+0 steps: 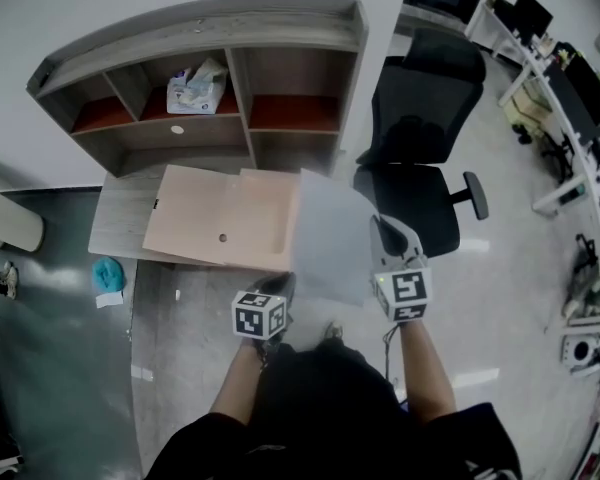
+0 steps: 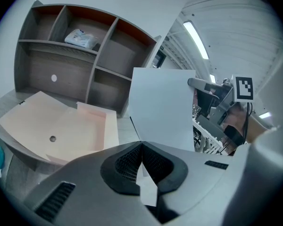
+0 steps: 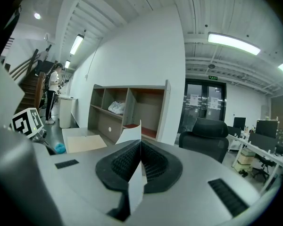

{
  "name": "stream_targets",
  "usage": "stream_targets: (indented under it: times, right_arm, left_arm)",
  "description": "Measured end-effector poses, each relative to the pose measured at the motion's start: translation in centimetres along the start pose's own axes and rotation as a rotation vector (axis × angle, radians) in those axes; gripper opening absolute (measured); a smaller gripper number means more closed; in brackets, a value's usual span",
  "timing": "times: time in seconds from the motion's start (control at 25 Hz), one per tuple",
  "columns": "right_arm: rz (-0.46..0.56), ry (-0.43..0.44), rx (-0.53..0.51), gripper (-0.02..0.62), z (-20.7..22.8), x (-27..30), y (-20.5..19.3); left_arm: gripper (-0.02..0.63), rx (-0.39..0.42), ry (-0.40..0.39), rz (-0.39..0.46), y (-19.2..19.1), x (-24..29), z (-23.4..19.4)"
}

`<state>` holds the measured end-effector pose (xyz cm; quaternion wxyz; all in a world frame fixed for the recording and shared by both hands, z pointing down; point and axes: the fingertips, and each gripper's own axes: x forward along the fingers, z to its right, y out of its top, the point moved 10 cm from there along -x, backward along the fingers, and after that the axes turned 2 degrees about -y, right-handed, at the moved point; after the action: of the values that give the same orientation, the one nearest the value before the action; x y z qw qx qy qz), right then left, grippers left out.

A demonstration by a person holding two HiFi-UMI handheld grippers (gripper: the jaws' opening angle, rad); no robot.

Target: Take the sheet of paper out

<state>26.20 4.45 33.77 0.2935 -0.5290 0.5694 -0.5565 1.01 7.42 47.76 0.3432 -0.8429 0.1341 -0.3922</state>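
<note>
A white sheet of paper [image 1: 335,243] hangs in the air to the right of an open pink folder [image 1: 220,218] that lies on the desk [image 1: 115,223]. My left gripper [image 1: 283,286] is shut on the sheet's near left edge, and my right gripper [image 1: 378,226] is shut on its right edge. In the left gripper view the sheet [image 2: 162,107] rises upright from the closed left gripper [image 2: 141,146], with the folder [image 2: 56,128] to its left. In the right gripper view the sheet [image 3: 131,134] shows nearly edge-on in the closed right gripper [image 3: 140,144].
A grey shelf unit [image 1: 210,68] stands at the back of the desk with a white packet [image 1: 198,88] in one compartment. A black office chair [image 1: 425,128] is right of the desk, just beyond the sheet. A teal cloth [image 1: 108,273] lies on the floor at left.
</note>
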Motion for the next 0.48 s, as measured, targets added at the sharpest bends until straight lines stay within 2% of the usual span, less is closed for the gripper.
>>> stream_targets:
  times: [0.48]
  right_arm:
    - [0.007,-0.02,0.006,0.015,0.8,-1.1,0.5]
  left_arm:
    - [0.044,0.012,-0.027,0.02,0.7,0.2,1.3]
